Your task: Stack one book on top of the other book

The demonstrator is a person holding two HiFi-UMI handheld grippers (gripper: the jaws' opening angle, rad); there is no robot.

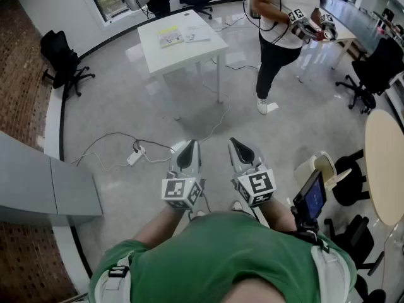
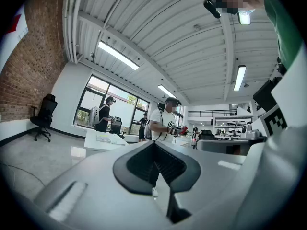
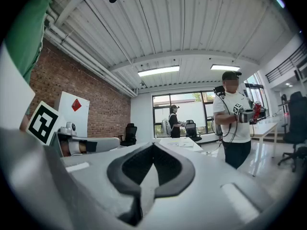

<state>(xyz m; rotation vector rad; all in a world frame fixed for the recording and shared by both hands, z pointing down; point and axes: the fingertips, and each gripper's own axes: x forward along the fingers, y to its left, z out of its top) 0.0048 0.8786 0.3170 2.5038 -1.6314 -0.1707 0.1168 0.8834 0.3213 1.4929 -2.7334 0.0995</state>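
Left gripper [image 1: 187,151] and right gripper [image 1: 242,150] are level and side by side at the holder's chest, with both sets of fingers clenched on nothing. Well away at 12 o'clock, the white tabletop [image 1: 180,59] carries two unstacked books: the yellow book [image 1: 169,37] lies just beside the white book [image 1: 197,33], at its 9 o'clock. A second person [image 1: 281,17] stands at 1 o'clock.

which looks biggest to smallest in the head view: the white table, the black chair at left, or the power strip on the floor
1. white table
2. black chair
3. power strip, clearly smallest even though it lies nearest the camera
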